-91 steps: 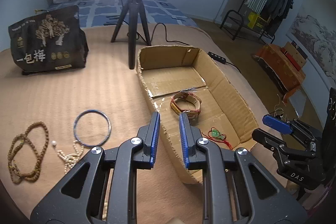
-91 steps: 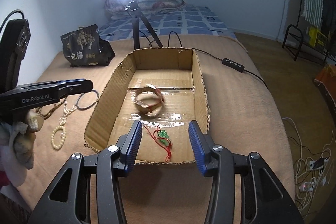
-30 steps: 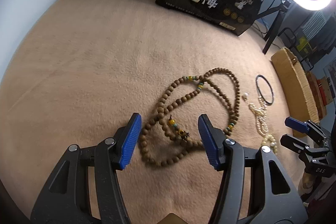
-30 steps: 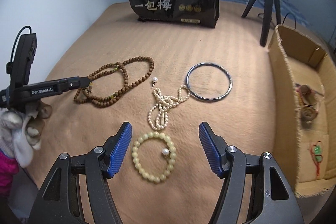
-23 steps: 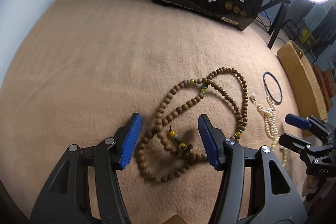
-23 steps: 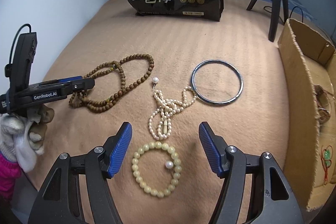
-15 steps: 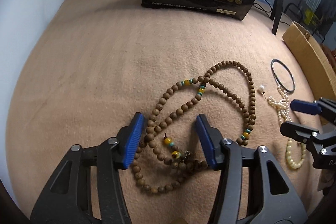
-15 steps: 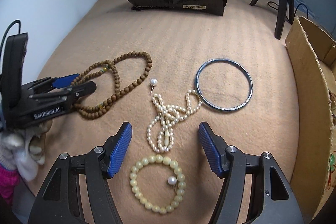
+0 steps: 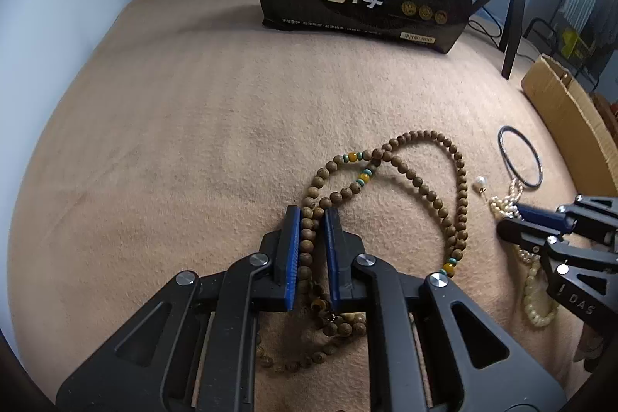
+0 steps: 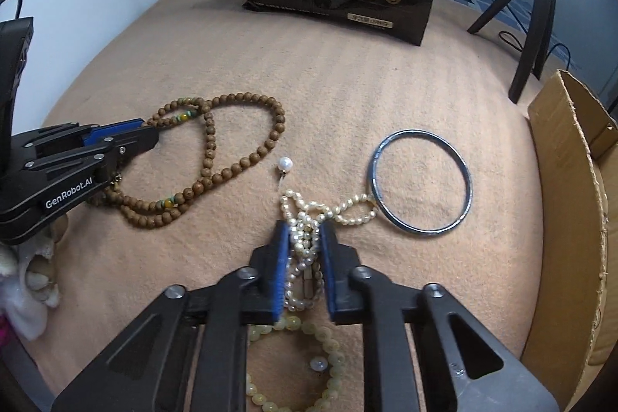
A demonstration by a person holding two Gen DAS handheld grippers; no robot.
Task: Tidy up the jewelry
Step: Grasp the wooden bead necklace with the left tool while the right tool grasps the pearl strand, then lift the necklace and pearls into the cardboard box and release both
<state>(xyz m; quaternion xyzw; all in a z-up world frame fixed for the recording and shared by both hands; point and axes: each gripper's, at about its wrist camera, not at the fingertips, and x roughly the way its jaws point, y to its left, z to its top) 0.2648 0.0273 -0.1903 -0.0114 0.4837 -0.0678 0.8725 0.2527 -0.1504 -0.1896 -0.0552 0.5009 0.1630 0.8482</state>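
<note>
Left gripper [image 9: 311, 215] jaws just clenched on wooden bead necklace [image 9: 421, 180], right gripper [image 10: 303, 230] on pearl strand [image 10: 309, 219]; 5 pieces still unboxed.

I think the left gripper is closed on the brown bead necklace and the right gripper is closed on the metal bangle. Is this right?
Not quite. The left gripper does clamp the brown bead necklace, but the right wrist view shows the right gripper closed on the pearl necklace; the metal bangle lies free.

Matt wooden beads [image 9: 421, 188], glossy pearl strand [image 10: 305, 238], fuzzy cloth blanket [image 9: 193, 141].
</note>
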